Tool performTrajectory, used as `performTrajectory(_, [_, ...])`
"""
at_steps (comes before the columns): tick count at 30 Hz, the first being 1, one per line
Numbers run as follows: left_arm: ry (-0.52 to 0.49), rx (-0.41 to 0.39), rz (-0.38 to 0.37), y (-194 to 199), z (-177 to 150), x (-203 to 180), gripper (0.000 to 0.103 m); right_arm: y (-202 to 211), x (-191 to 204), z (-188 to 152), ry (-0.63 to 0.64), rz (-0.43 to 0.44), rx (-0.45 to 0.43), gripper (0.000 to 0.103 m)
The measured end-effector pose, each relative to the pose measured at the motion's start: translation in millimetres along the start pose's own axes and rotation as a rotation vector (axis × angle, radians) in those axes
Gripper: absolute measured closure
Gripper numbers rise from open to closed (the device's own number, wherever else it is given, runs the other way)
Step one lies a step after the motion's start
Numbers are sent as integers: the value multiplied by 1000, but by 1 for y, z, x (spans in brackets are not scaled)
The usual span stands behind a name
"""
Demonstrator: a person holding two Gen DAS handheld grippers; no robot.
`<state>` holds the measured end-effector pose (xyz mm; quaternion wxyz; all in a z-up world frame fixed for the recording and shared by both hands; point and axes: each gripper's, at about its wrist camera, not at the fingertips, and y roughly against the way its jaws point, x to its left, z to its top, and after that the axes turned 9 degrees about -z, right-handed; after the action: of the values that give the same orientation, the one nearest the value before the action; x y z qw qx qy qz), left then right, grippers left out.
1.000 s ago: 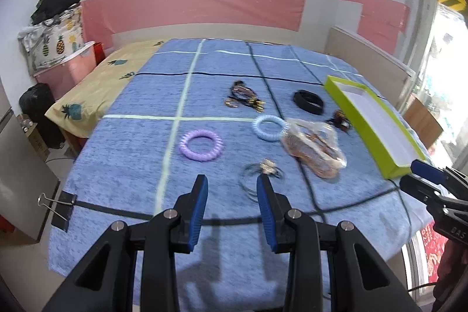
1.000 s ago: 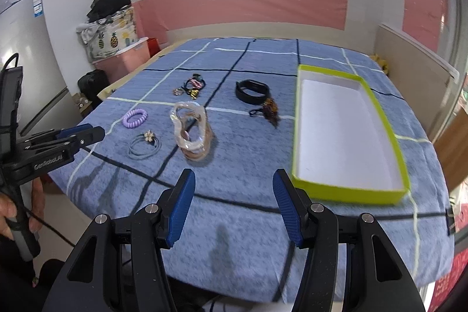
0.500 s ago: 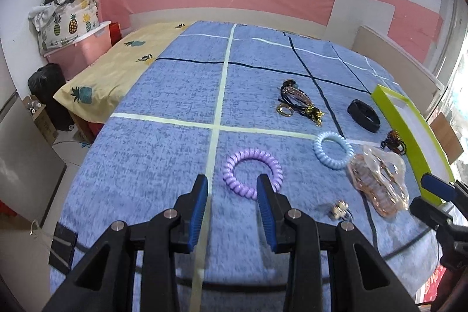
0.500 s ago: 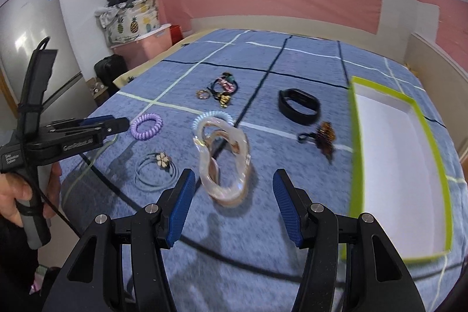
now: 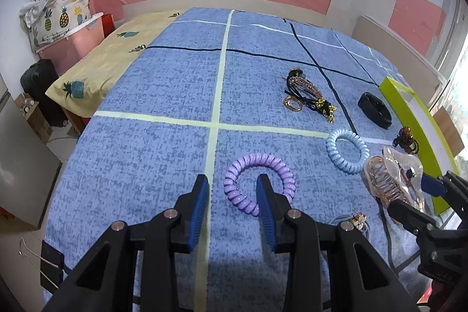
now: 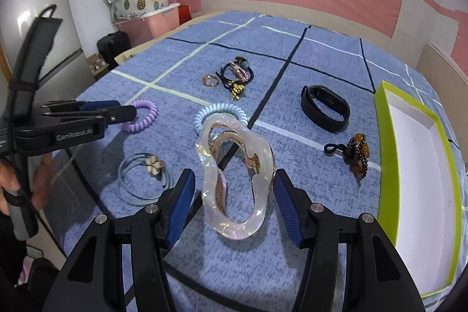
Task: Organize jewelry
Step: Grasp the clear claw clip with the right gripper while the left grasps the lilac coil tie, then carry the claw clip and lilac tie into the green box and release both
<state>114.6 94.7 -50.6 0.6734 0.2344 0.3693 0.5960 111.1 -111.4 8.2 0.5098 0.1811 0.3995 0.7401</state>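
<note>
- Jewelry lies scattered on a blue checked bedspread [image 5: 146, 136]; nearest, the right gripper [image 6: 232, 202] straddles a clear hair claw [image 6: 234, 177], jaws apart, pads not yet touching it.
- Beside it, the left gripper [image 5: 232, 203] has just been closing; one finger sits inside the purple coil tie [image 5: 259, 183], its near rim between the pads, not yet pinched.
- Squeezing each piece squarely before lifting looks wise: the claw seems slippery, the coil springy.
- Farther off lie a blue coil tie [image 5: 346, 151], a black band [image 6: 324, 107] and a tangle of ties [image 6: 235, 76].
- At the right edge, the green-rimmed box [image 6: 383, 136] waits empty.
</note>
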Motion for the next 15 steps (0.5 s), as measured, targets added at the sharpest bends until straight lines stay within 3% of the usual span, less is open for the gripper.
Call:
performTrajectory(3, [-20, 2, 16, -1, 1, -1, 86, -3, -3, 1, -19, -7, 5, 47])
performTrajectory(6, [-32, 1, 26, -2, 1, -3, 91, -2, -5, 1, -27, -7, 0, 57])
performTrajectory(15, [-61, -18, 24, 1, -2, -7, 93, 4, -9, -2, -49, -19, -20, 58])
